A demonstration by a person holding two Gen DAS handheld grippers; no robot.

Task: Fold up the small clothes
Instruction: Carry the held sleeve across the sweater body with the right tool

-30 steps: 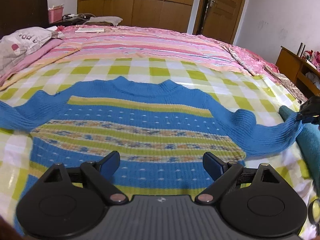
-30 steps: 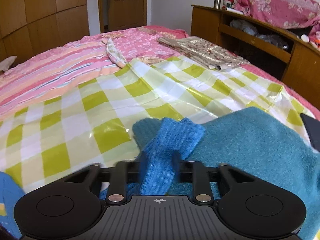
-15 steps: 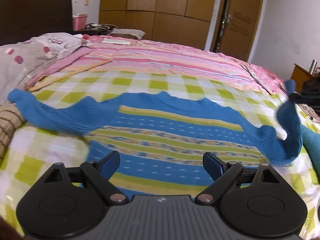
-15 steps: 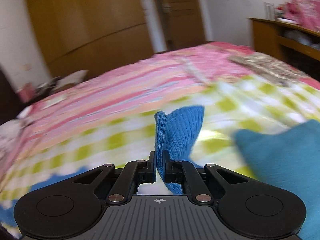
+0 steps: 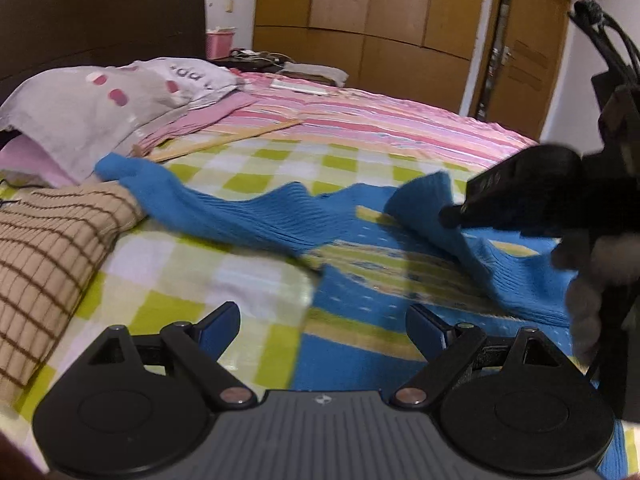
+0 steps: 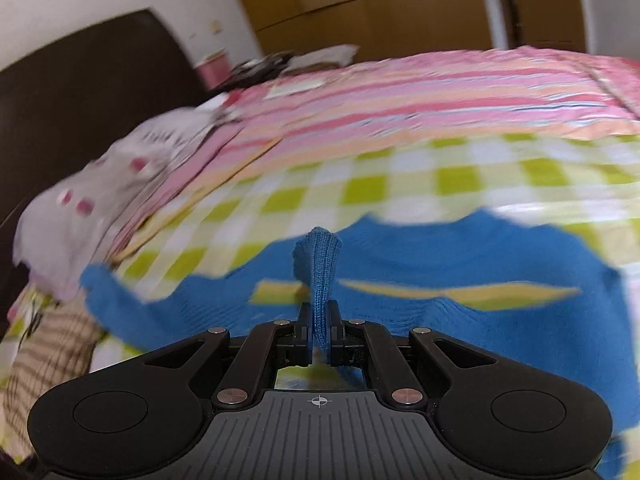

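- Right gripper (image 6: 319, 332): jaws pressed together on the ribbed cuff (image 6: 318, 258) of a blue sleeve; the cuff stands upright between the pads and projects past them.
- From the left wrist view, the right gripper (image 5: 450, 216) appears at the right edge, with a hand (image 5: 588, 272) behind it; the sleeve (image 5: 460, 236) hangs from its tip and drapes across the sweater body.
- Left gripper (image 5: 322, 326): jaws spread wide, nothing between the blue pads (image 5: 220, 326); it hangs above the lower edge of the sweater and the checked cloth.
- Blue knit sweater (image 6: 460, 280): lies front-up on the green-and-white checked cloth (image 5: 260, 168), with yellow and patterned bands across the chest.
- Other sleeve (image 5: 168, 196): stretched flat toward the left, its cuff end just beside a tan grid-patterned fabric (image 5: 48, 248) and a grey pillow with pink spots (image 5: 92, 108).
- Pink striped bedspread (image 5: 380, 116): covers the bed beyond the checked cloth.
- Dark headboard (image 5: 100, 20): stands behind the pillow.
- Wooden wardrobe (image 5: 380, 20) and a door (image 5: 524, 52): fill the far wall.
- Pink basket (image 5: 219, 42): sits beside the headboard; the items next to it are too blurred to identify.
- Right wrist view is motion-blurred, so whether the held sleeve touches the sweater body at the shoulder cannot be confirmed.
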